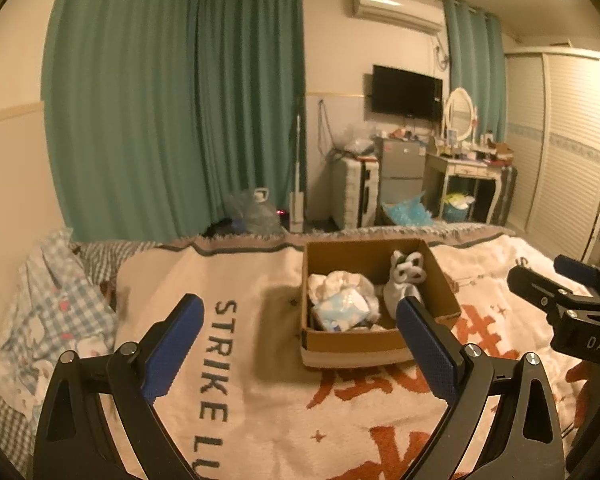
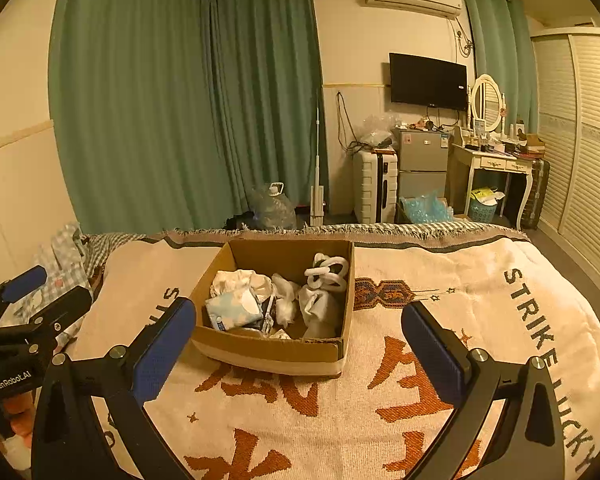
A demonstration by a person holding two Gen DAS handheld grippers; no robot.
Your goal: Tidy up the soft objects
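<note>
Hovering wide and empty, my left gripper [image 1: 300, 334] and right gripper [image 2: 298, 334] flank the box [image 2: 276, 354] just beyond (soft things [image 2: 236, 308] inside, maybe socks).

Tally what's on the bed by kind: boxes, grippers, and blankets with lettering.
Cardboard box: 1, open-topped, soft items piled inside, too jumbled to count.
Grippers: 2, left gripper and right gripper, both open and empty.
Lettered blanket: 1.
Total: 4.

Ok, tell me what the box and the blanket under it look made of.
Box: corrugated cardboard by its look, matte brown, with a pale band at the base. Blanket: woven textile, seemingly cotton or a blend, fuzzy matte surface with fringe at its far edge.
</note>
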